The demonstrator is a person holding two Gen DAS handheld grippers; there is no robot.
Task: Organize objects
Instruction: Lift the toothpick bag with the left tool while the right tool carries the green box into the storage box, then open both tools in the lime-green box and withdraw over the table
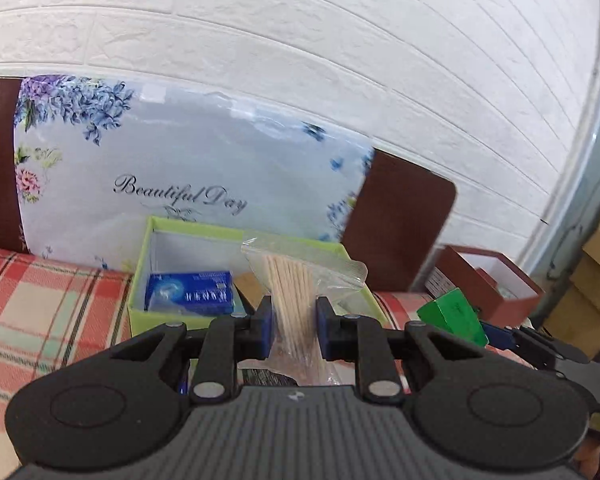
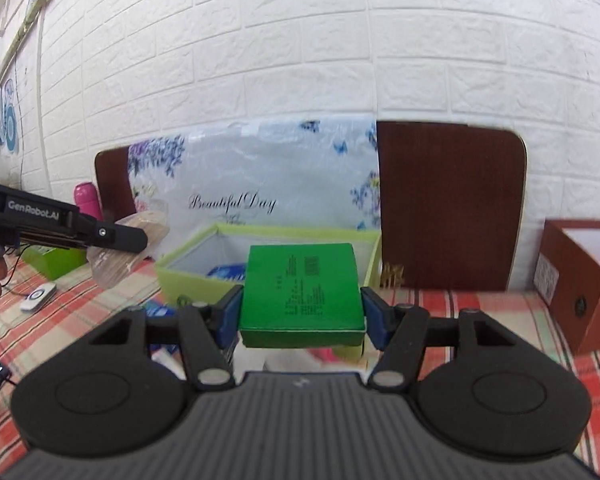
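Lime-green open box (image 2: 268,240) stands on the plaid counter (image 2: 480,312), receiving sorted items. Right claw (image 2: 302,308) clamps a green carton (image 2: 302,292) just before it; left claw (image 1: 294,320) pinches a toothpick bag (image 1: 296,292) above its front rim.

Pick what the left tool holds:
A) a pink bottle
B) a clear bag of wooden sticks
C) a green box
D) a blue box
B: the left tool is shut on the bag of sticks; the green box sits in the right tool.
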